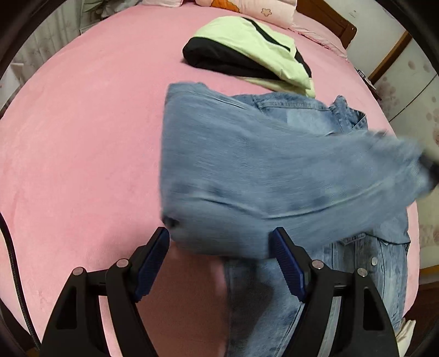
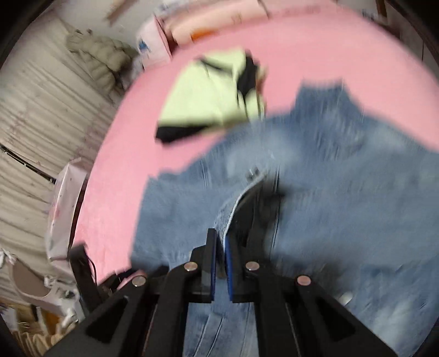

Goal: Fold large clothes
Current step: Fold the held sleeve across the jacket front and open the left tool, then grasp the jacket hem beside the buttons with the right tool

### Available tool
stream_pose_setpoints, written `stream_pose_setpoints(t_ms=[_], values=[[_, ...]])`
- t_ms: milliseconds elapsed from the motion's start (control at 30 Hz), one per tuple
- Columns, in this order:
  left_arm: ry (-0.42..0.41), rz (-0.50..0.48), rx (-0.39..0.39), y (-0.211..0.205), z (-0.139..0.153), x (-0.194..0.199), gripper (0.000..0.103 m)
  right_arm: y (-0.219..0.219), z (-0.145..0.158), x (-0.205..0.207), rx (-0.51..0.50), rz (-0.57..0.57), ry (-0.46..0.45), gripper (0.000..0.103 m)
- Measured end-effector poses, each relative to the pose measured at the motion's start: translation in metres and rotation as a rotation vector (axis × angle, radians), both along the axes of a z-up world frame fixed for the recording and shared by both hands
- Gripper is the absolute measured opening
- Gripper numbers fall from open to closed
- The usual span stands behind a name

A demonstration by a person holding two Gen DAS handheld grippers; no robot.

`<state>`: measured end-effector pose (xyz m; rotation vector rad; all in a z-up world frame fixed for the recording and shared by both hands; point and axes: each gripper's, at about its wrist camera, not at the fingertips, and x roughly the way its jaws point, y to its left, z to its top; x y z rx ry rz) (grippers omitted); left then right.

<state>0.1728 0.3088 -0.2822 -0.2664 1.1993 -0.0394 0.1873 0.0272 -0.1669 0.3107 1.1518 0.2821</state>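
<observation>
A blue denim jacket (image 1: pixel 274 170) lies on the pink bed (image 1: pixel 82 137), with one part lifted and blurred across its middle. My left gripper (image 1: pixel 219 244) is open, its blue pads on either side of the lifted denim's lower edge, not closed on it. My right gripper (image 2: pixel 219 241) is shut on an edge of the denim jacket (image 2: pixel 329 192) and holds it up; this view is motion-blurred. The right gripper shows as a dark blur at the right edge of the left wrist view (image 1: pixel 429 164).
A folded light-green and black garment (image 1: pixel 247 52) lies on the bed beyond the jacket; it also shows in the right wrist view (image 2: pixel 208 101). Pillows (image 1: pixel 247 8) sit at the head of the bed. A grey coat (image 2: pixel 96 60) hangs by the curtain.
</observation>
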Motion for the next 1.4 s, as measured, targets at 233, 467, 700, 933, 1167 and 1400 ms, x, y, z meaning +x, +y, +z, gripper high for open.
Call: stream_pose_setpoints(t_ms=[233,467,700,933,1167,1400], values=[[-0.053,0.0,0.013,-0.029,0.005,0.014,0.076,-0.045,0.077,0.011,-0.05,-0.109,-0.206,0.005],[-0.091,-0.038,0.059,-0.057,0.007,0.018,0.077,-0.069,0.096,-0.002,-0.148,-0.171,-0.279,0.004],[-0.007,-0.045,0.052,-0.059,-0.01,0.021,0.077,-0.139,0.052,-0.034,-0.29,-0.359,-0.177,0.004],[0.03,-0.073,0.086,-0.065,-0.023,0.025,0.077,-0.188,-0.072,-0.045,-0.395,-0.317,0.201,0.006],[0.065,-0.066,0.078,-0.061,-0.029,0.022,0.078,-0.228,-0.09,-0.02,-0.242,-0.379,0.2,0.017],[0.082,-0.048,0.104,-0.051,-0.029,0.009,0.079,-0.236,-0.127,0.03,-0.181,-0.305,0.245,0.02]])
